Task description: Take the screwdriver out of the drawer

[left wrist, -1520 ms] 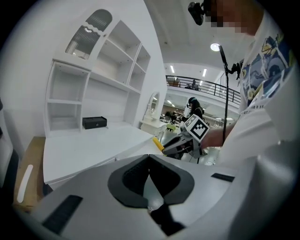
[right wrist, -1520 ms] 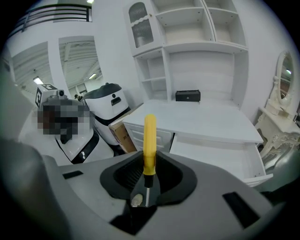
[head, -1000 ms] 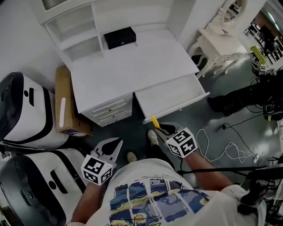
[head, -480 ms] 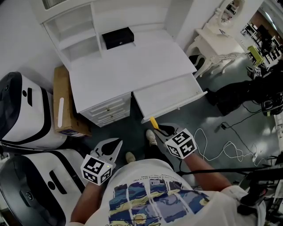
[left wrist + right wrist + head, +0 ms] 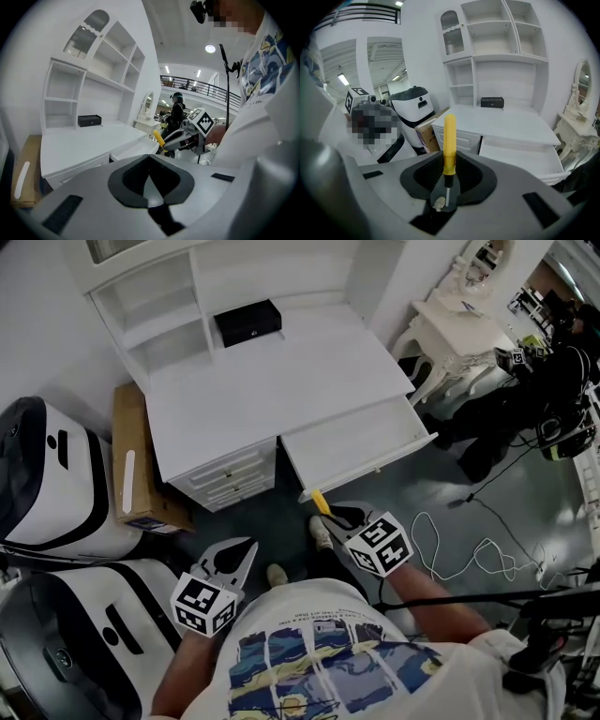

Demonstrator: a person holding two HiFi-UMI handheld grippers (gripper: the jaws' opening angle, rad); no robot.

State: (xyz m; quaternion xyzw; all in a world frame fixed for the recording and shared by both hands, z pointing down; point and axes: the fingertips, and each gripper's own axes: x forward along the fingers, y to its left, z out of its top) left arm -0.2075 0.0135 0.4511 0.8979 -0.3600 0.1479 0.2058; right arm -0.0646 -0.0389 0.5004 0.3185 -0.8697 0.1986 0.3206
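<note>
A yellow-handled screwdriver (image 5: 320, 500) sticks up and forward out of my right gripper (image 5: 330, 513), which is shut on it just in front of the open white drawer (image 5: 356, 442). In the right gripper view the handle (image 5: 449, 138) stands upright between the jaws, with the thin metal shaft below it, and the drawer (image 5: 520, 157) lies beyond at the right, nothing visible in it. My left gripper (image 5: 246, 547) hangs lower left, near the person's shirt, shut with nothing in it; its jaws meet (image 5: 149, 161). From there the screwdriver (image 5: 158, 139) shows at mid-right.
The white desk (image 5: 272, 381) with shelves carries a black box (image 5: 247, 322). A cardboard box (image 5: 136, 460) leans at its left, beside white machines (image 5: 47, 484). Cables (image 5: 469, 549) lie on the floor at right. A white dressing table (image 5: 450, 320) and a person in dark clothes (image 5: 553, 390) are at far right.
The head view has drifted slightly. Both grippers stay where they were, and the right one still holds the screwdriver.
</note>
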